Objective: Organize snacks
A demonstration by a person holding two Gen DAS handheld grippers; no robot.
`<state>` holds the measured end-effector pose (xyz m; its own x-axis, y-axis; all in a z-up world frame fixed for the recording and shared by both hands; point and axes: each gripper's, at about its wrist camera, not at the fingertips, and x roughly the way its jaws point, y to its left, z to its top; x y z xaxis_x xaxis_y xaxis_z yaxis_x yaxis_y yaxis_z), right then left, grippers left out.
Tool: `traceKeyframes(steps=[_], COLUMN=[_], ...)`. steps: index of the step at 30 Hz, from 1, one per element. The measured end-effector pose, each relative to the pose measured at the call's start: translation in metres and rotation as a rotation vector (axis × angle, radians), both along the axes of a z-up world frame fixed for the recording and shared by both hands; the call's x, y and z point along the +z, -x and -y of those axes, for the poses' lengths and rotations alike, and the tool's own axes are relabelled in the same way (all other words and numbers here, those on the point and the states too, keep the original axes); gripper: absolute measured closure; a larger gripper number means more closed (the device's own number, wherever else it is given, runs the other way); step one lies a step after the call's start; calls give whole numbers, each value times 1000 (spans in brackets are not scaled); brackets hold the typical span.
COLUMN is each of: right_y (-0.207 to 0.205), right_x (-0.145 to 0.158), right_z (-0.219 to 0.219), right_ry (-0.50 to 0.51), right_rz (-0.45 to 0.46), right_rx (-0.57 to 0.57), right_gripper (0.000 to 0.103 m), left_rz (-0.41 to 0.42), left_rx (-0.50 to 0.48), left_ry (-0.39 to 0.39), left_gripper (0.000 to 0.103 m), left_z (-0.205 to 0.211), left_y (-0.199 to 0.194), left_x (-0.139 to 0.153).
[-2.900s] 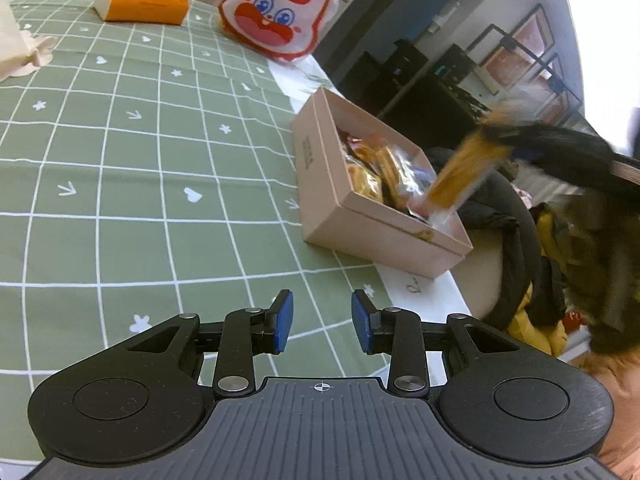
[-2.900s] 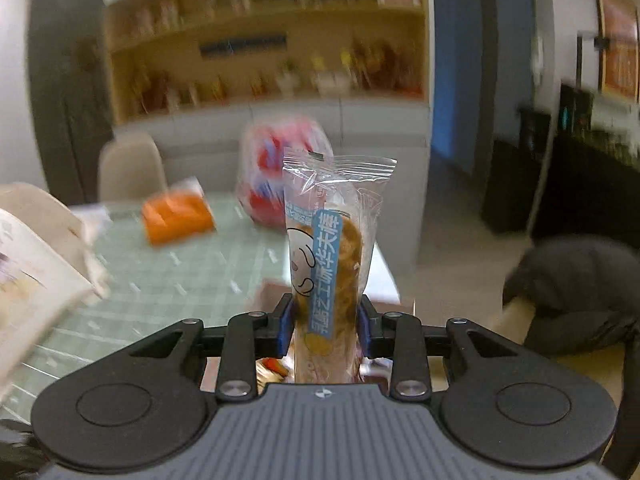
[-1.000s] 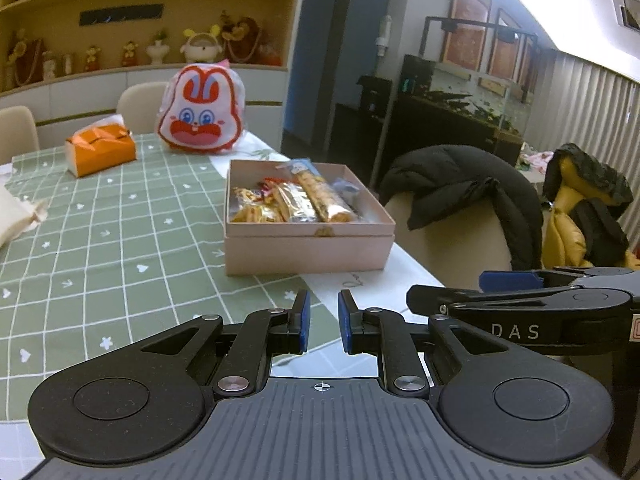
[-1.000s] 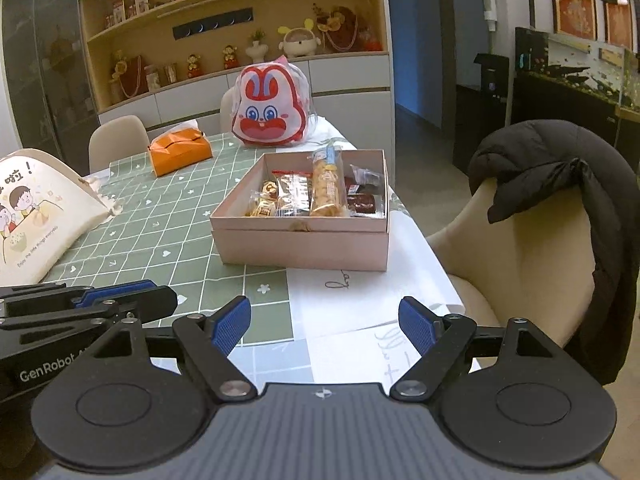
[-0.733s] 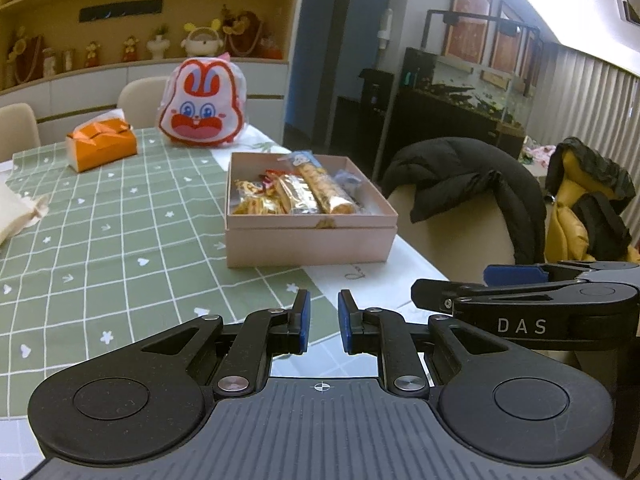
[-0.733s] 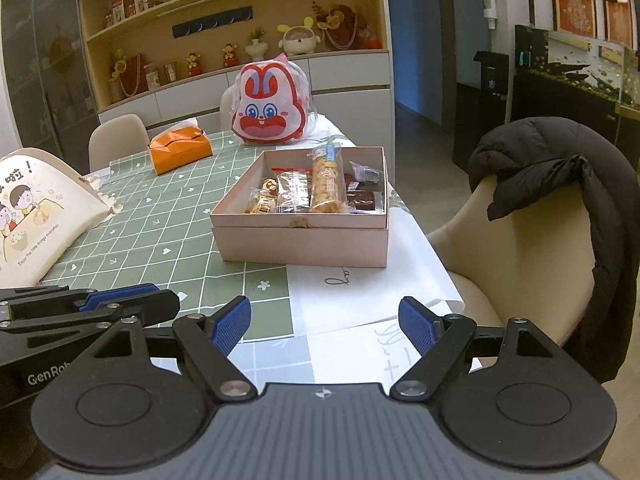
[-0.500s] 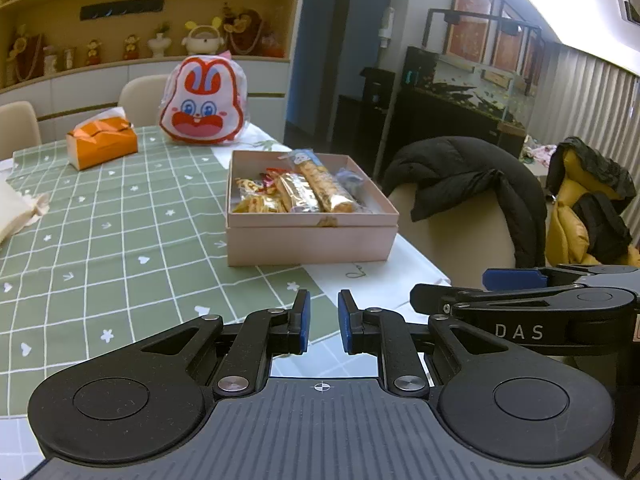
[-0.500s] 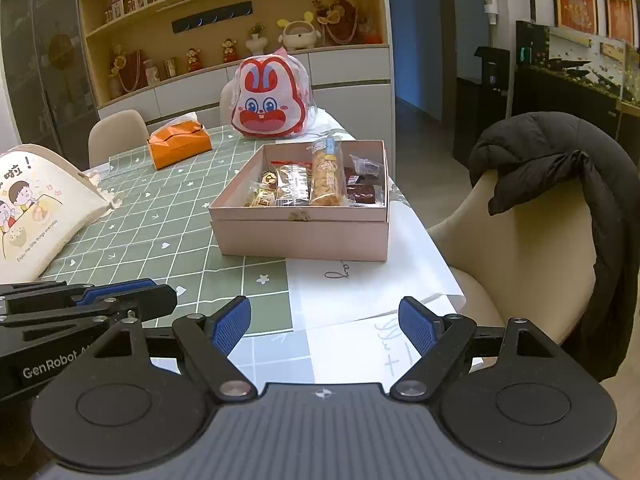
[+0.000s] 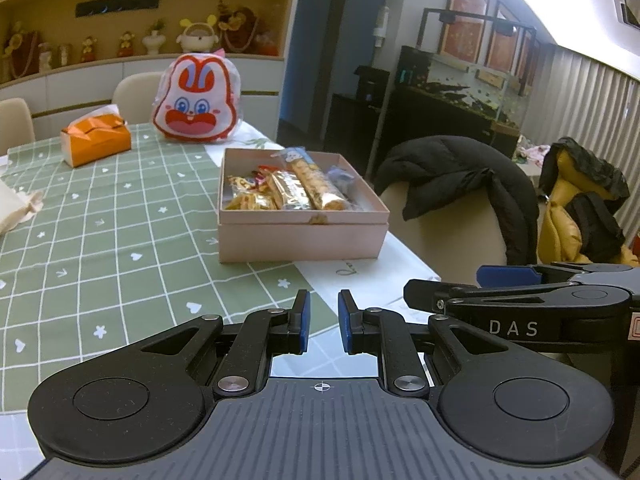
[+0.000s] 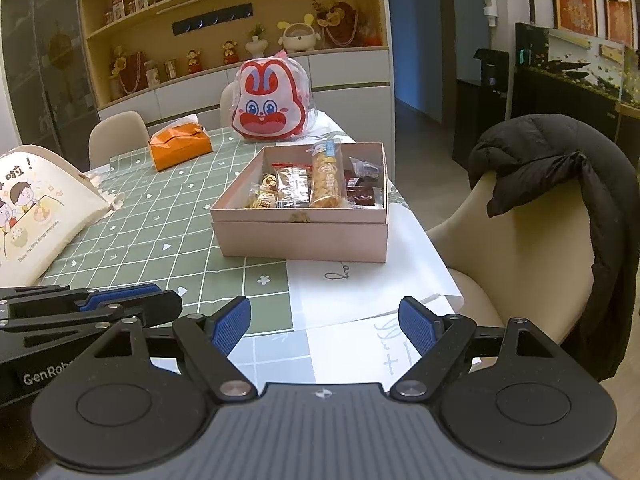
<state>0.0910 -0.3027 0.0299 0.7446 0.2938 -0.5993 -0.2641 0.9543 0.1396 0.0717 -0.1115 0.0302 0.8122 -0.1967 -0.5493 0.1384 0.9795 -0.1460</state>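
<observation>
A pink box [image 9: 300,236] [image 10: 300,236] sits near the table's right edge and holds several wrapped snacks, among them a long biscuit pack [image 9: 316,184] [image 10: 326,176]. My left gripper [image 9: 323,326] hovers over the table's near edge, well short of the box, its jaws nearly together with a narrow gap and nothing between them. My right gripper [image 10: 325,322] is wide open and empty, also short of the box. Each gripper shows at the edge of the other's view.
A green checked tablecloth [image 9: 100,216] covers the table. An orange tissue box [image 9: 96,140] and a rabbit-face bag [image 9: 196,100] stand at the far end. A printed cloth bag [image 10: 32,208] lies left. White paper [image 10: 360,280] lies before the box. A jacket-draped chair [image 10: 540,216] stands right.
About three seconds ago my right gripper held the biscuit pack; it now lies in the box and the gripper is open. Both grippers have drawn back from the box; little moved in the last second.
</observation>
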Motion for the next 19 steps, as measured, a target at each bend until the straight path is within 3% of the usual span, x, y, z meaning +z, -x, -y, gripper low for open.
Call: traceKeyframes(steps=[19], right_y=[-4], right_x=[-4], right_z=[2], right_ry=[2], right_rz=[-15], right_rx=[-3], right_gripper=[21], left_rz=[15], left_rx=[-16], left_ry=[-10], left_gripper=[84], left_z=[6], left_y=[-2], left_x=[-4])
